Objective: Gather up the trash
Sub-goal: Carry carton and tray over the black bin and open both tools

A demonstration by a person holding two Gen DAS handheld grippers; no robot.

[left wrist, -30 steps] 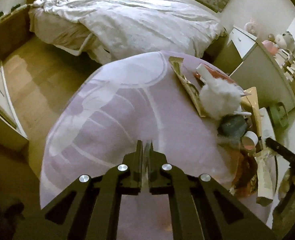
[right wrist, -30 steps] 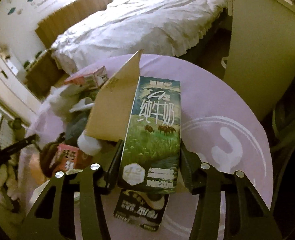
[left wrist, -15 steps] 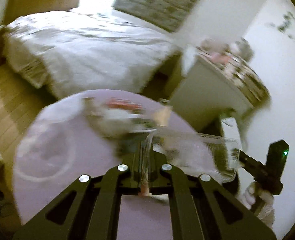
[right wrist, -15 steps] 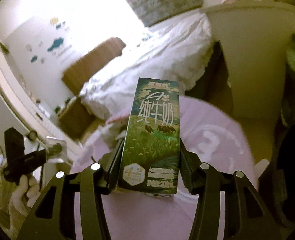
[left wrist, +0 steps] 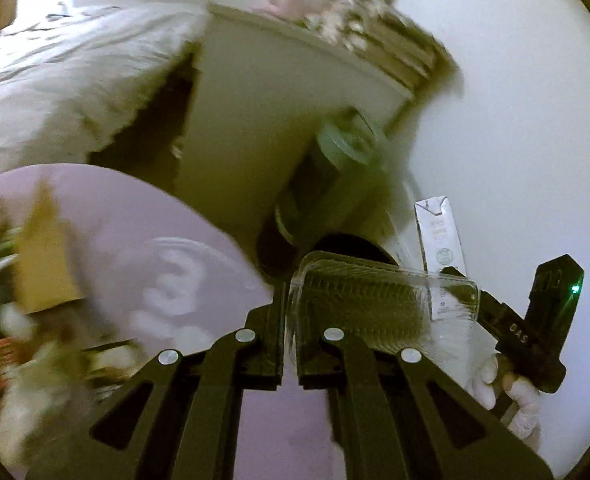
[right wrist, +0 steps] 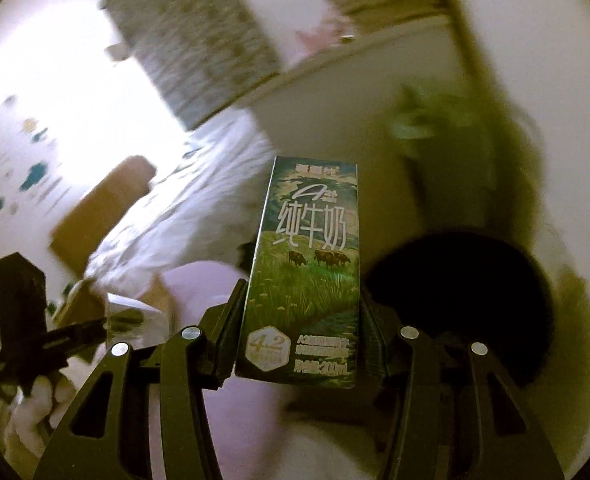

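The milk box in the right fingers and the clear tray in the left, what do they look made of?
Milk box: likely coated paperboard, with a slight sheen, crisp folded edges and a printed meadow picture. Clear tray: looks like thin transparent plastic, glossy; the dark opening behind shows through it, and its base is ribbed. Neither is certain from looks alone.

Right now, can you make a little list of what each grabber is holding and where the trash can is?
left gripper: shut on the edge of a clear plastic tray
right gripper: shut on a green milk carton, upright
bin: dark round opening just right of the carton
underneath: purple round rug
nearby: bed, white cabinet
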